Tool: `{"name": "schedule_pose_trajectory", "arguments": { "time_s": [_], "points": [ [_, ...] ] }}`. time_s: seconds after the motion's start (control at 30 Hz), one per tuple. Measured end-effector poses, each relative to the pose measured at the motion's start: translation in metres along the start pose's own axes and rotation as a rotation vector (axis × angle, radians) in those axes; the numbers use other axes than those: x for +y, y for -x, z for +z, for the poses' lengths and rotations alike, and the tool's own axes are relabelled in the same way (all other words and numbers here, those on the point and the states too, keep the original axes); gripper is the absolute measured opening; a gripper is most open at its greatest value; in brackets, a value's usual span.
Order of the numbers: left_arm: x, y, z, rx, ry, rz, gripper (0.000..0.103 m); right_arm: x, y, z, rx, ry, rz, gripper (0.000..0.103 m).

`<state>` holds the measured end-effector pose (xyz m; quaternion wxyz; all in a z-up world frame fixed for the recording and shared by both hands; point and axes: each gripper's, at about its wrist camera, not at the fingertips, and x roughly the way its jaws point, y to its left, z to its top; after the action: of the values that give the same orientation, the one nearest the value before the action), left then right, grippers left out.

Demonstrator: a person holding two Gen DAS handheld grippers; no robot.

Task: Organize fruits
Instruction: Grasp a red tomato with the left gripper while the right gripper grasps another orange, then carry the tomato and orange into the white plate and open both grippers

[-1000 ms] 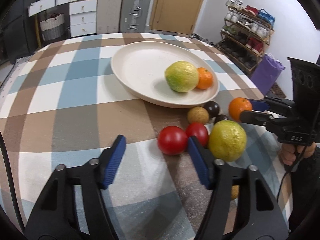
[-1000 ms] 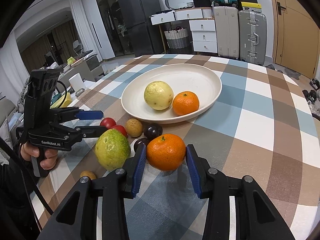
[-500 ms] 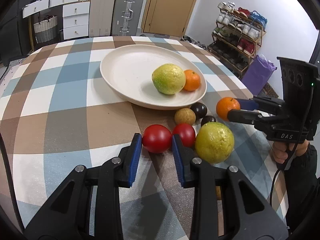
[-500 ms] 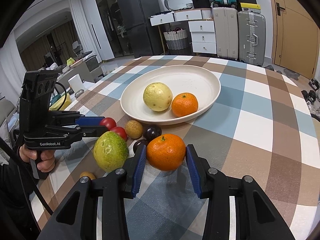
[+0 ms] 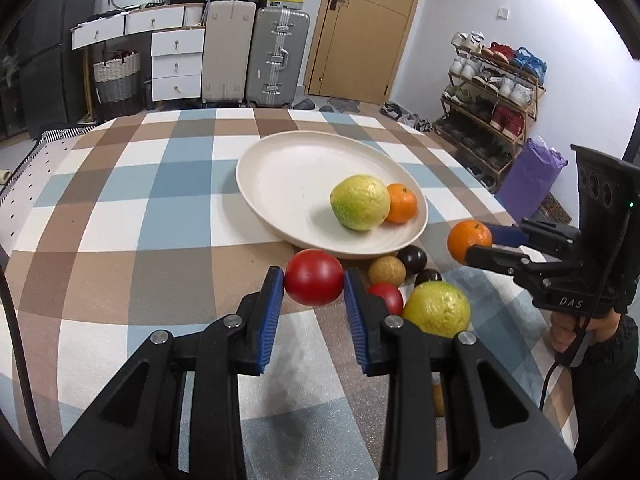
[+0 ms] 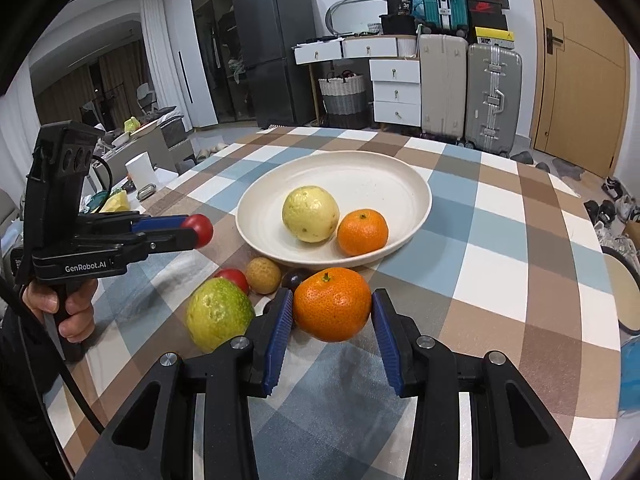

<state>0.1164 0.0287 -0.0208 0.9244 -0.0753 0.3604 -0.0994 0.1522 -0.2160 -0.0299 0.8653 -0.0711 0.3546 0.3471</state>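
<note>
Two fruits are gripped at once. A red tomato (image 5: 314, 277) is clamped between the blue pads of the left gripper (image 5: 314, 280) and appears lifted clear of the worktop (image 5: 160, 216); a mandarin (image 6: 332, 304) is pinched in the right gripper (image 6: 332, 308), just short of the cream plate (image 6: 416, 184). On that plate a guava (image 6: 311, 213) and a second mandarin (image 6: 362, 232) are already placed, touching. Left on the checked cloth, near the plate's front rim, are seen a green guava (image 6: 219, 314), a smaller tomato (image 6: 234, 278), a tan longan-like fruit (image 6: 263, 275) and dark round fruits (image 5: 412, 260). Roughly a third of the sorting is judged done.
</note>
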Motion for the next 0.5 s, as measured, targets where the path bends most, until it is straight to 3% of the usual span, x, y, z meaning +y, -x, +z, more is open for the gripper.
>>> {"name": "schedule_pose_trajectory", "arguments": {
  "time_s": [0.27, 0.5],
  "points": [
    [-0.009, 0.011, 0.007, -0.056, -0.043, 0.053, 0.028, 0.005, 0.001, 0.004, -0.024, 0.018, -0.043, 0.041],
    [-0.017, 0.006, 0.011, -0.048, -0.071, 0.071, 0.028, 0.009, 0.006, 0.010, -0.063, 0.009, -0.065, 0.041]
  ]
}}
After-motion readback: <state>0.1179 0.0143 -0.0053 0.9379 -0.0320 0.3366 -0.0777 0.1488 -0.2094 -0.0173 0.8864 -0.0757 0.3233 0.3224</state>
